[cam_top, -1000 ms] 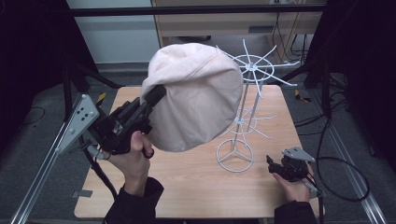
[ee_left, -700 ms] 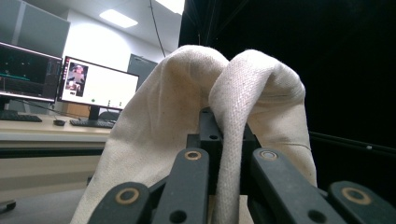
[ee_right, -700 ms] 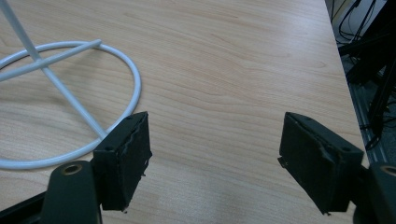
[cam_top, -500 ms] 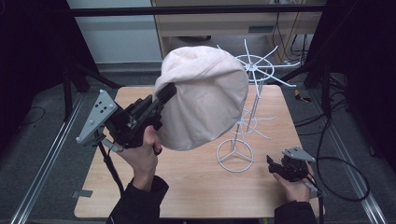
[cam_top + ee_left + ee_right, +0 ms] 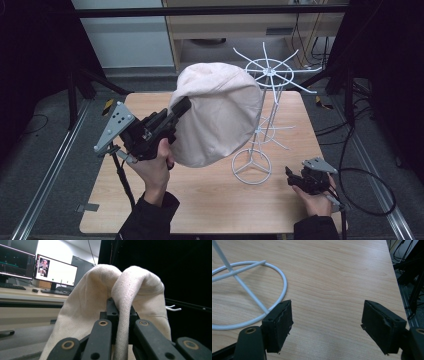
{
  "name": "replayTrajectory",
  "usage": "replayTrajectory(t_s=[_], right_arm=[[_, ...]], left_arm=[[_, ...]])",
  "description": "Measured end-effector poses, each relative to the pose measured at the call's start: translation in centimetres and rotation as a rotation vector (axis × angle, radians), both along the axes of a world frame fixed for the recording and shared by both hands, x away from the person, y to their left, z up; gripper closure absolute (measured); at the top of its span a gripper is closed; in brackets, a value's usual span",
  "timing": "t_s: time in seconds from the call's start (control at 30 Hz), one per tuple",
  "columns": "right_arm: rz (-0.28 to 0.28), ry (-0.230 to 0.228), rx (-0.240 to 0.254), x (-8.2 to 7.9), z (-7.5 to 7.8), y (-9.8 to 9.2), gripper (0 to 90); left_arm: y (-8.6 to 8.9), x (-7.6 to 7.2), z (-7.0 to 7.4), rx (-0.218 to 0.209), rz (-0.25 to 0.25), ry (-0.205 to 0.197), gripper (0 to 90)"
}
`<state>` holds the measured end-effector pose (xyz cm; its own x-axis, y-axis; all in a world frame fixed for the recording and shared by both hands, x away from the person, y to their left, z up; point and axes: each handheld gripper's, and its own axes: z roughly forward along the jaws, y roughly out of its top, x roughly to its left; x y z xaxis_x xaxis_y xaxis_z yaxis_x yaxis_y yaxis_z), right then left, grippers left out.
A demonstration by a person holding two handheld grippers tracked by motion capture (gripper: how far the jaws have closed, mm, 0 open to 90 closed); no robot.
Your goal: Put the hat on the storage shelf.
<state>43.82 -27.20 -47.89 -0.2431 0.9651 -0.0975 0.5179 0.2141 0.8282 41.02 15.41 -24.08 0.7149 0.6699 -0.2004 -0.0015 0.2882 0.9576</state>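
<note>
Left gripper (image 5: 175, 112) fingers pinching soft, light, floppy hat (image 5: 220, 112) by its edge fold; right gripper (image 5: 327, 325) fingers gaping, holding nothing.

rack (image 5: 265, 95) pole partly behind hat (image 5: 217, 115) (mid-height)

Nothing you can actually read here, honestly. The two lit computer monitors (image 5: 37, 267) behind your cream fabric hat (image 5: 117, 302) show content, but it's too small and blurry to make out any words.
</note>
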Motion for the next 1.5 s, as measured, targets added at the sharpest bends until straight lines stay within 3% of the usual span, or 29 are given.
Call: replayTrajectory(t_s=[0.7, 1.5], right_arm=[[0.0, 0.001, -0.004, 0.0, -0.1, 0.0, 24.8], [0.002, 0.006, -0.007, 0.1, -0.1, 0.0, 24.5]], left_arm=[[0.7, 0.8, -2.4, 0.079, 0.023, 0.058, 87.1], [-0.9, 1.7, -5.3, 0.223, 0.024, 0.124, 85.9]])
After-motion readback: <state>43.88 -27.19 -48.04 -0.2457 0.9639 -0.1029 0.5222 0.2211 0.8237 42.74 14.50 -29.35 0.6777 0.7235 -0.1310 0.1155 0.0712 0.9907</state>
